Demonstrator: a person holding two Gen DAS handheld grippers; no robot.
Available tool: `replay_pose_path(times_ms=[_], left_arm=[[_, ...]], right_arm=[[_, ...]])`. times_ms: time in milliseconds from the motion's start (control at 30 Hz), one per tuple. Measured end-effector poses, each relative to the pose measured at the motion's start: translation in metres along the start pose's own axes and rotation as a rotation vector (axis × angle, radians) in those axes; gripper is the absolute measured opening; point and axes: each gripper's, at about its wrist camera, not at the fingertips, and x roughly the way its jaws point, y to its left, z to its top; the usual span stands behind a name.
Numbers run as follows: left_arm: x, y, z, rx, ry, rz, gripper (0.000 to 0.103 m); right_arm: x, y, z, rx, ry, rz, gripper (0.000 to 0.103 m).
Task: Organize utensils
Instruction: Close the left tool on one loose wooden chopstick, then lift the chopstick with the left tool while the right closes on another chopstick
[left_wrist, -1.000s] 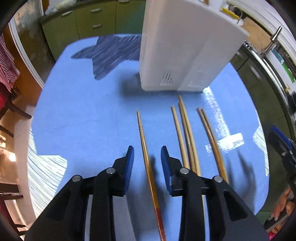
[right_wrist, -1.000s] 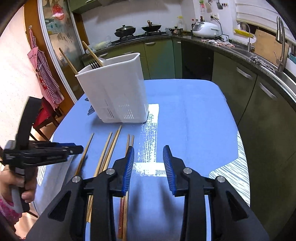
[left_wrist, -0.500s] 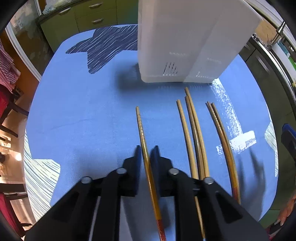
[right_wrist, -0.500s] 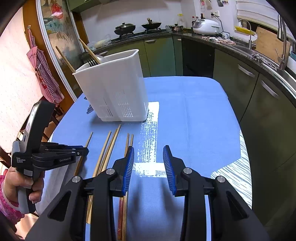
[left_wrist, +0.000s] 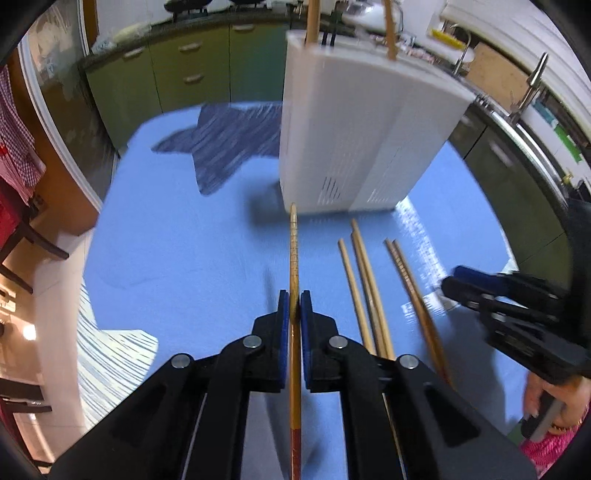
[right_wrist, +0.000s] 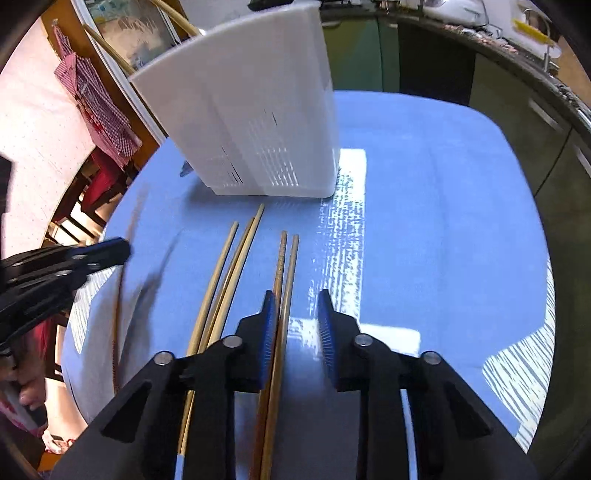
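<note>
Our left tool (left_wrist: 294, 306) pinches one chopstick (left_wrist: 294, 254), aimed at the white holder (left_wrist: 354, 140); our right tool (right_wrist: 295, 314), spread, hangs low over chopsticks (right_wrist: 284, 266) near it.

chopsticks (right_wrist: 236, 273) on table (right_wrist: 443, 221) | before holder (right_wrist: 255, 122)

text: none legible | labels: none | brands: none | numbers: none | signs: none
</note>
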Motion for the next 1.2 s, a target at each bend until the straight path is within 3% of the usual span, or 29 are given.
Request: replay_pose_path(times_ms=[433, 500, 933, 1000, 1200], left_arm=[[-0.048, 0.004, -0.004, 0.013, -0.117, -0.033, 0.006], [-0.053, 0.006, -0.006, 0.018, -0.129, -0.035, 0.006], [-0.063, 0.007, -0.013, 0.037, -0.144, -0.055, 0.006], [-0.064, 0.008, -0.013, 0.039, -0.143, -0.056, 0.006], [-0.068, 0.007, -0.014, 0.047, -0.150, -0.057, 0.006]], right_arm=[[0.031, 0.014, 0.009, -0.036, 0.071, -0.045, 0.018], [0.032, 0.016, 0.009, -0.039, 0.075, -0.057, 0.013], [0.048, 0.033, 0.014, -0.106, 0.107, -0.154, 0.012], [0.049, 0.032, 0.014, -0.107, 0.108, -0.150, 0.007], [0.033, 0.027, 0.011, -0.077, 0.057, -0.120, 0.006]])
